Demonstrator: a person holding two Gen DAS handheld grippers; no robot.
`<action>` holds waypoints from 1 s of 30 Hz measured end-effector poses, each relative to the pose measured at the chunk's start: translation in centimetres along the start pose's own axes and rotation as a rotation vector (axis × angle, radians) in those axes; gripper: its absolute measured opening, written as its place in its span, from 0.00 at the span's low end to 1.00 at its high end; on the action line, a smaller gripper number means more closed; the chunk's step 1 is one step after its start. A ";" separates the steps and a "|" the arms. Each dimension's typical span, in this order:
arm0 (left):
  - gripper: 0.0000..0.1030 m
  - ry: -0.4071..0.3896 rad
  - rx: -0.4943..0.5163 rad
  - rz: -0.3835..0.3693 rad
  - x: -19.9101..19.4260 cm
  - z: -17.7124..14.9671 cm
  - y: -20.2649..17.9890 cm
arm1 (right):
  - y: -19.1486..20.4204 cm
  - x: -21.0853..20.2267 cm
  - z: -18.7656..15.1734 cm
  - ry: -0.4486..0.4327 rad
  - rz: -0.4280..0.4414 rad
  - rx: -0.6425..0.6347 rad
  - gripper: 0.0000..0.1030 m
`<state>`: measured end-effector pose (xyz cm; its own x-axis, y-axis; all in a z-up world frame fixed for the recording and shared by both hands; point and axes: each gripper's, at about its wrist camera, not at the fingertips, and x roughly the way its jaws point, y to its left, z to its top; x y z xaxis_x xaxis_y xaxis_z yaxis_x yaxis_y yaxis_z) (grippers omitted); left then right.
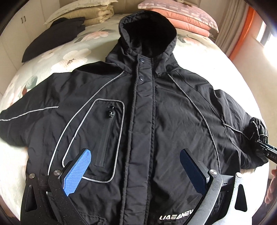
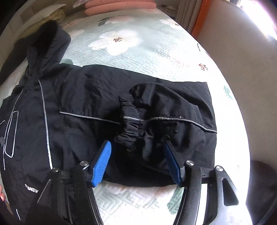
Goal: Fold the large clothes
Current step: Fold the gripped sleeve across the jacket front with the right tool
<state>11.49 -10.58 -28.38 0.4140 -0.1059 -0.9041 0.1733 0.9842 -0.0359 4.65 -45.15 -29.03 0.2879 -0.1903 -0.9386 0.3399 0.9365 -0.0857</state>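
Note:
A black hooded jacket (image 1: 155,112) with grey reflective piping lies face up on the bed, hood at the far end. My left gripper (image 1: 136,155) is open and empty, hovering over the jacket's lower front beside the chest pocket (image 1: 103,138). My right gripper (image 2: 136,147) is open over the jacket's right sleeve (image 2: 173,107), whose end is folded back so the elastic cuff (image 2: 131,126) sits bunched just ahead of the fingertips. I cannot tell whether the pads touch the cloth. The right gripper also shows at the right edge of the left wrist view (image 1: 268,152).
The bed has a pale floral quilt (image 2: 138,52). Folded beige bedding (image 1: 91,13) and a dark folded garment (image 1: 52,38) lie at the far left, pink pillows (image 1: 187,19) at the far right. An orange curtain (image 1: 242,34) hangs beyond the bed's right edge.

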 end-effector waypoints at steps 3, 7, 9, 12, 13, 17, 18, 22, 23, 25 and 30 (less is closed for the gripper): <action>0.99 0.003 0.003 0.007 0.3 0.1 -0.4 | -0.1 2.5 0.4 0.046 0.004 -0.010 0.69; 0.99 0.003 -0.006 0.008 0.4 0.1 -0.7 | -0.3 5.0 0.7 0.070 -0.072 -0.027 0.73; 0.99 0.006 -0.007 0.009 0.7 -0.1 -0.7 | -0.8 5.5 0.7 0.059 -0.053 -0.001 0.74; 0.99 0.010 -0.004 0.009 0.8 -0.3 -0.5 | -1.7 5.0 1.0 0.049 -0.052 0.029 0.49; 0.99 0.011 -0.004 0.009 0.8 -0.4 -0.4 | -2.0 4.5 1.1 0.041 -0.041 0.045 0.36; 0.99 0.007 0.001 0.006 0.5 -0.4 0.5 | -1.3 1.3 1.4 -0.011 -0.017 0.055 0.24; 0.99 0.004 0.001 0.006 0.4 -0.3 0.8 | -0.7 0.2 1.4 -0.025 0.000 0.049 0.24; 0.99 -0.007 0.001 -0.012 -0.4 0.6 2.4 | 3.3 -3.7 2.1 -0.061 0.093 0.024 0.24; 0.99 -0.005 0.005 -0.021 -0.6 0.8 2.8 | 4.8 -4.3 2.4 -0.065 0.121 0.011 0.24; 0.99 -0.006 0.007 -0.038 -0.8 1.4 4.0 | 8.4 -5.6 3.0 -0.079 0.187 -0.017 0.24; 0.99 -0.026 -0.029 -0.031 -1.8 2.5 8.0 | 18.5 -7.6 3.4 -0.087 0.295 -0.122 0.24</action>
<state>14.40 -2.91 -25.98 0.4324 -0.1393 -0.8908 0.1602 0.9841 -0.0761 11.76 -27.37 -22.32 0.4353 0.0751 -0.8972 0.1223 0.9823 0.1416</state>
